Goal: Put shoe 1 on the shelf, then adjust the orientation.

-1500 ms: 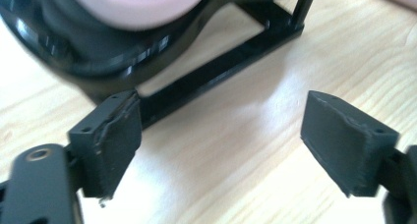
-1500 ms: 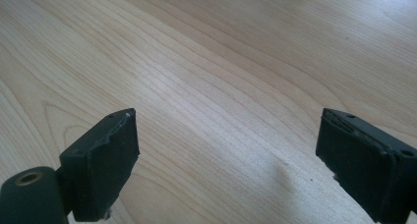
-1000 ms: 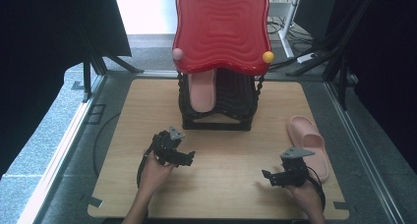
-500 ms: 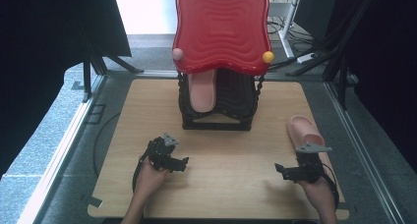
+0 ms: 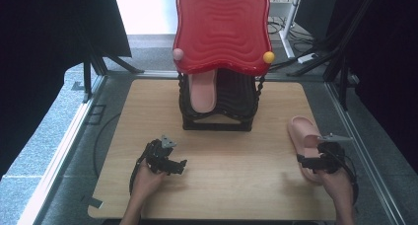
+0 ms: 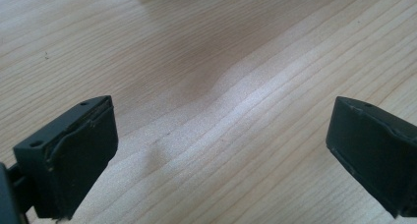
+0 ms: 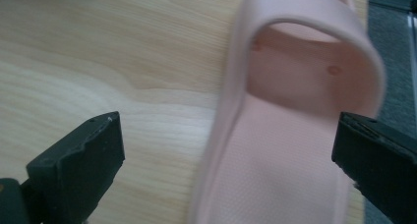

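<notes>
The right gripper (image 5: 301,161) hangs over the heel end of the pink slipper (image 5: 304,138), which lies flat at the right edge of the wooden table (image 5: 226,185). In the right gripper view its jaws have just been opening and now stand wide, one over bare wood and one past the outer side of the slipper (image 7: 290,135), with the sole between them but not touched. The left gripper (image 5: 181,165) rests low over bare wood at the near left, also wide open, and holds nothing.

Farther back, in the middle of the table, stands a black rack (image 5: 219,104) with a second pink slipper (image 5: 203,89) already on it, under a big red tray (image 5: 222,27) which leans on top.

The risk, as I judge it, is in the grip. The slipper looks soft, so if the jaws close only on the thin side wall, it can fold or slide out during the lift. It also lies close to the table edge, and a push from the jaw could move it off. Later, the red tray overhangs the rack, so a high approach may hit it.
</notes>
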{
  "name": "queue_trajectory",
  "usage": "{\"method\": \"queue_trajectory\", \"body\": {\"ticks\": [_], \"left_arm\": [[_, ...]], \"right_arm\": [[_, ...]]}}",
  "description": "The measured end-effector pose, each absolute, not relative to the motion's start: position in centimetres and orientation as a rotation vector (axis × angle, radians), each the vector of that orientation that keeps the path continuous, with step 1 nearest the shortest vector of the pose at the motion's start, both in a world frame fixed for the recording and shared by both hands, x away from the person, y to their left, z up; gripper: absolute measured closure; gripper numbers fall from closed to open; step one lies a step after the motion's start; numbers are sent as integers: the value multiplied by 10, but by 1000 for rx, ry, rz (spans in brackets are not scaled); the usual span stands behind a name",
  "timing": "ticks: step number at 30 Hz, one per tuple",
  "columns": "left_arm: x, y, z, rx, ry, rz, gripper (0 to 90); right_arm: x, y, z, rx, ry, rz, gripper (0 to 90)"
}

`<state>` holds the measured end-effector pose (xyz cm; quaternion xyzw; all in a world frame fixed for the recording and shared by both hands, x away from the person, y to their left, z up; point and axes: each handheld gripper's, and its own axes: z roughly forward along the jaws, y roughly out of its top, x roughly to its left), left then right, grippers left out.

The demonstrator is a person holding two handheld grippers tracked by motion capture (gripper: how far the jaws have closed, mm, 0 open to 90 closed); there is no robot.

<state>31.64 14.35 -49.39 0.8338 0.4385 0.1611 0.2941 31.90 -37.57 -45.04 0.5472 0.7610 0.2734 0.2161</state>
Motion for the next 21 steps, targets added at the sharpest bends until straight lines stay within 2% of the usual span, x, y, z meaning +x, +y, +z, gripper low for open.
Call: {"method": "queue_trajectory", "body": {"ticks": [11, 21], "left_arm": [[316, 142, -496, 2240, 1159, 420, 0], [316, 140, -497, 2251, 1157, 419, 0]], "right_arm": [[355, -393, -466, 1651, 2032, 670, 0], [368, -400, -463, 1701, 2002, 619, 0]]}}
